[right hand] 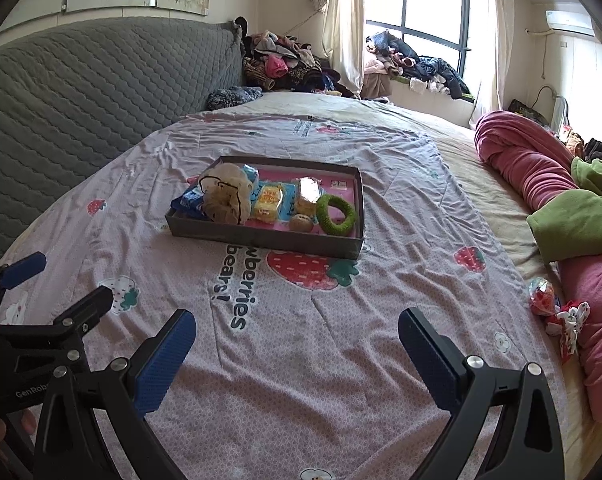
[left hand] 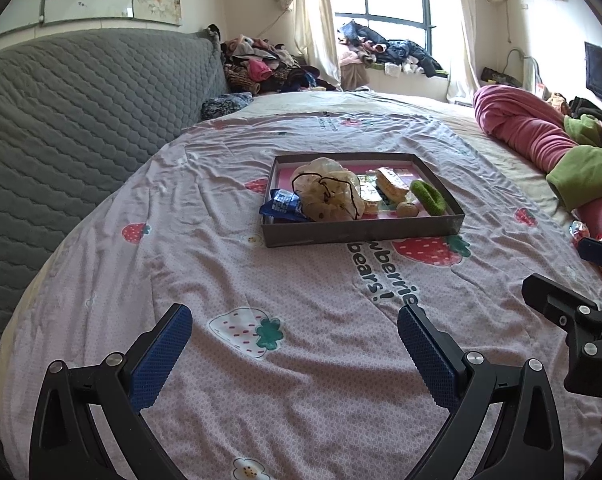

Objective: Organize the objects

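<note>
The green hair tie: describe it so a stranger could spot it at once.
On the strawberry-print bed cover sits a shallow grey box holding snacks and hair ties. The green hair tie lies at the box's right end, beside a small round brown thing. It is the only fuzzy, bright green ring there; the other hair tie is beige.

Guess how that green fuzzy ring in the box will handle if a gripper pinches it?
The green ring looks plush, so it would probably squash and flex rather than hold shape. It is likely light for its size. Lying flat against the box wall, it seems unlikely to roll; its fuzzy surface should grip well.
</note>
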`<state>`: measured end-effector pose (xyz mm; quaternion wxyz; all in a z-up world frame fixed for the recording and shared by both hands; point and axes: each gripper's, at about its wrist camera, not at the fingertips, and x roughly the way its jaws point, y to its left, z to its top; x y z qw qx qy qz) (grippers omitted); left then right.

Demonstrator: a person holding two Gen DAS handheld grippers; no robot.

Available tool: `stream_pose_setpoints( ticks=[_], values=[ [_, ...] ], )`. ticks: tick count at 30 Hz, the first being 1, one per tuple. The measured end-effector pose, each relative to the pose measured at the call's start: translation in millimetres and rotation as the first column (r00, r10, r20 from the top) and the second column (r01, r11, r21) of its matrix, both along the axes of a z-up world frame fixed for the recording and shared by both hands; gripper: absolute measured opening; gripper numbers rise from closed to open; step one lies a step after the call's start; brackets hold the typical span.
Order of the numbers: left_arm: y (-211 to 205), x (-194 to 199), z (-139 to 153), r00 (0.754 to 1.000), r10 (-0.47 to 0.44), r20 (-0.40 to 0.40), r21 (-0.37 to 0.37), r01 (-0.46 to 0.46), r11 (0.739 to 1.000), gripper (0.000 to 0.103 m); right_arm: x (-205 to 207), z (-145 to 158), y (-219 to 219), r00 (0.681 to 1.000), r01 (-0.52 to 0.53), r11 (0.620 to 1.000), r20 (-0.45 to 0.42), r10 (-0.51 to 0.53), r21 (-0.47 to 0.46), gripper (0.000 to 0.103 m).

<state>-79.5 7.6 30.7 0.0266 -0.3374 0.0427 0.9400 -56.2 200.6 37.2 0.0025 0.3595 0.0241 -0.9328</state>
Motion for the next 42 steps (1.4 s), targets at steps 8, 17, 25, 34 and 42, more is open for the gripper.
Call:
stream_pose_setpoints(
  ticks=[8,17,25,34,42],
  values=[
    [-0.2,0.3,-6.3,1.0,-0.002,0.009,0.007,0.002,1.0,0.102,1.5,-7.2,1.3,1.0,0.007,1.0,0.012,-0.007,0.004,0.102],
    [-2.6,-2.8,-17.6,1.0,-0.003,0.026,0.014,0.003,1.0,0.102,0.1,-18.0,1.0,1.0,0.007,1.0,0.028,-0.007,0.005,0.102],
    [-3.4,-6.4,-32.5,0.999,-0.007,0.047,0.02,0.006,1.0,0.102,-0.6,-32.3,4.7,0.999,0.023,1.0,0.046,-0.023,-0.002,0.102],
    [-5.7,-10.4,-52.2,0.998,-0.007,0.064,0.056,0.003,0.998,0.102,-1.2,-54.2,10.9,0.995,0.047,0.999,0.083,-0.047,-0.003,0.102],
    [-5.0,-11.1,-65.0,0.997,-0.018,0.079,0.059,0.014,0.998,0.102,1.0,-67.5,17.6,0.992,0.069,0.998,0.101,-0.068,-0.006,0.102]
  ],
)
